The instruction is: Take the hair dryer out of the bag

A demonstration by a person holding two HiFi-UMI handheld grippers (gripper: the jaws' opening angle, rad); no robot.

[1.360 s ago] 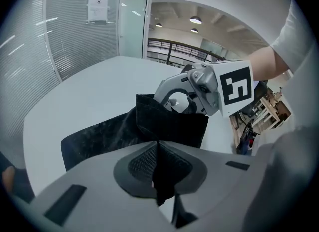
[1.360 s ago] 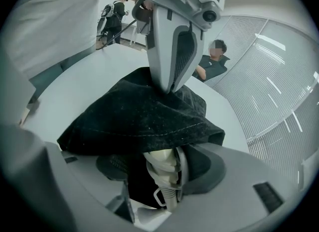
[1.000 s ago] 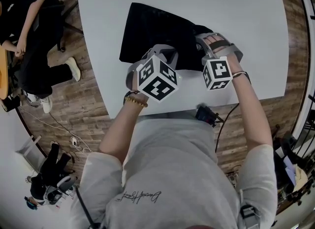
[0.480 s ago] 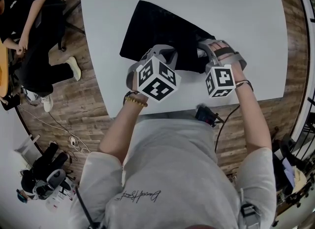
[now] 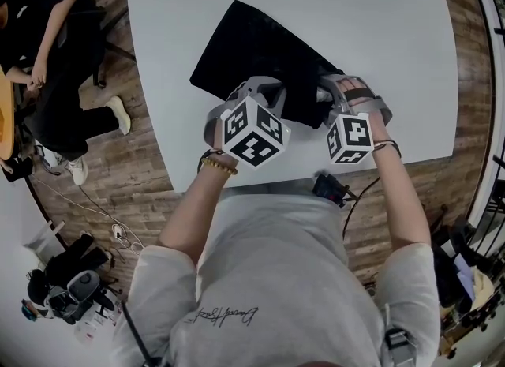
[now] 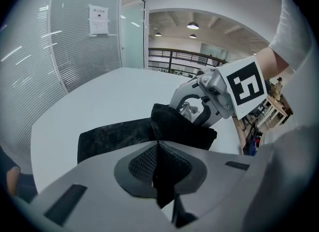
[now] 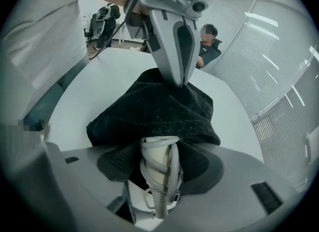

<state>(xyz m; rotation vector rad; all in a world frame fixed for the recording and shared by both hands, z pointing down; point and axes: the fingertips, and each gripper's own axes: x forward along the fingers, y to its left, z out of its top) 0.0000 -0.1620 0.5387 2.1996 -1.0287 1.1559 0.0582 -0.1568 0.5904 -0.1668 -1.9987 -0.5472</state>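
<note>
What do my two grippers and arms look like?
The left gripper and right gripper are light grey with dark textured pads; each carries a white cube with black square markers. Short light grey T-shirt sleeves; a beaded bracelet on the left wrist.

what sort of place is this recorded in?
Probably an open office or lab: striped glass partitions, a big white table on a wood floor, and another person seated nearby.
</note>
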